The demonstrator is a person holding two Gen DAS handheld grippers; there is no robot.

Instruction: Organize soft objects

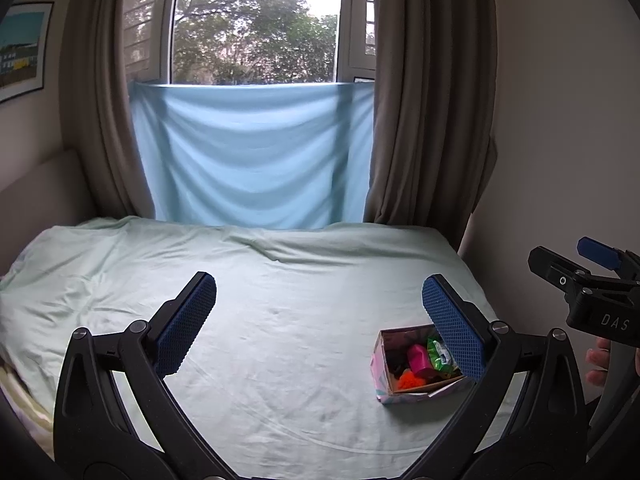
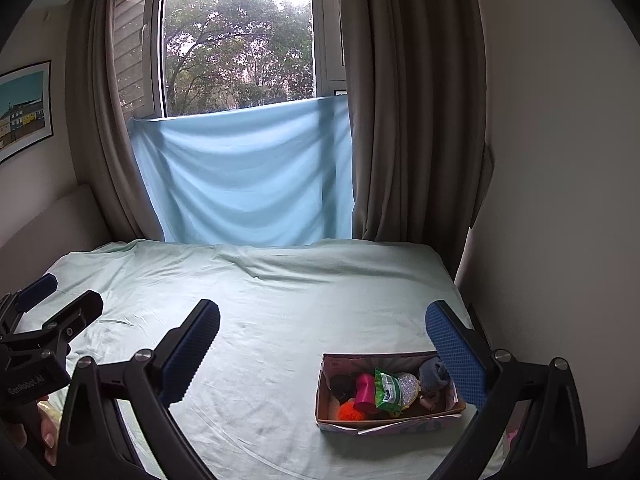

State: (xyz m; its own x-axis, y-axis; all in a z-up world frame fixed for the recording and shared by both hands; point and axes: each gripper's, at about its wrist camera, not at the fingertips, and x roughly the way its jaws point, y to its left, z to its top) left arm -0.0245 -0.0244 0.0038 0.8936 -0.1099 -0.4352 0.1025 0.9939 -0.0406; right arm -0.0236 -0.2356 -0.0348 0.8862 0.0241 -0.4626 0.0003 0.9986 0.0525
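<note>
Pale green bedsheet [image 2: 280, 300] covers the whole work surface, and both tools hang above its near edge. Going from the left: the left gripper [image 1: 320, 320] has its blue pads spread wide with nothing between them; the right gripper [image 2: 322, 340] is spread just as wide and equally bare. Further right sits the cardboard box [image 2: 324, 396], on the sheet near the bed's right side. It already carries a pink piece [image 2: 365, 394], a green packet [image 2: 387, 390], an orange tuft [image 2: 347, 412], a glittery pouch [image 2: 408, 390] and a grey sock [image 2: 434, 374].

From the left tool the box [image 1: 382, 372] lies at about four o'clock, partly behind its right finger. From the right tool it lies at about five o'clock, close under the right finger, long axis running left to right across the view. My judgement: the right hand is nearer and better placed to reach in, and no loose soft item shows on the sheet
</note>
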